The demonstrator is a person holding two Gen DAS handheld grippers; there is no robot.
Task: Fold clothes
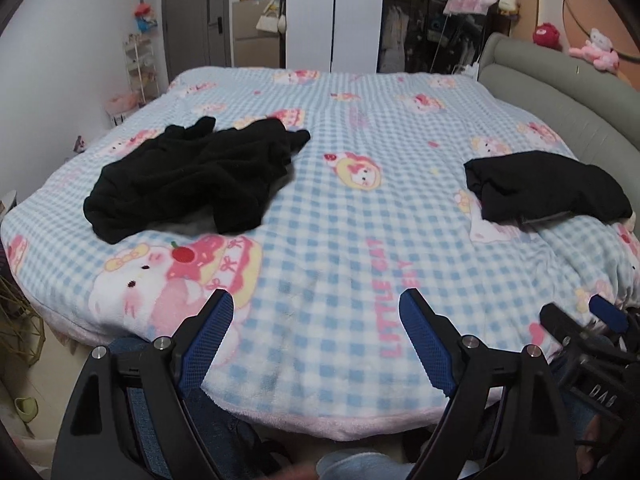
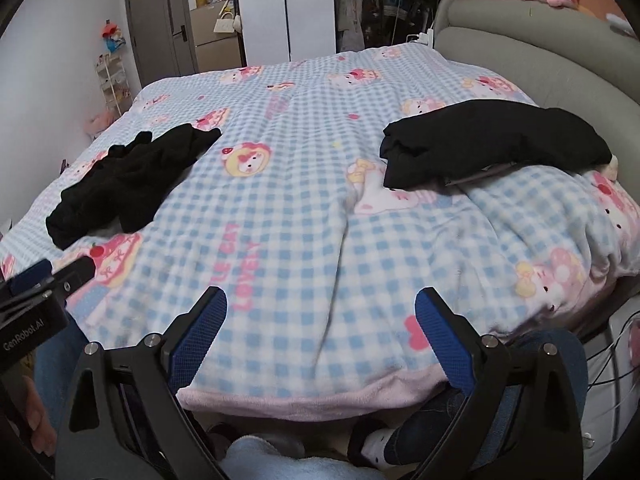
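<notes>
Both your left gripper (image 1: 316,300) and right gripper (image 2: 322,298) hang released, holding nothing. Folded black garment (image 2: 492,140) sits far right; go grab the crumpled black garment (image 1: 192,176) far left.

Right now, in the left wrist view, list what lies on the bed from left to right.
Crumpled black garment → yellow-haired cartoon print on the blue checked blanket → folded black garment by the grey headboard.
</notes>
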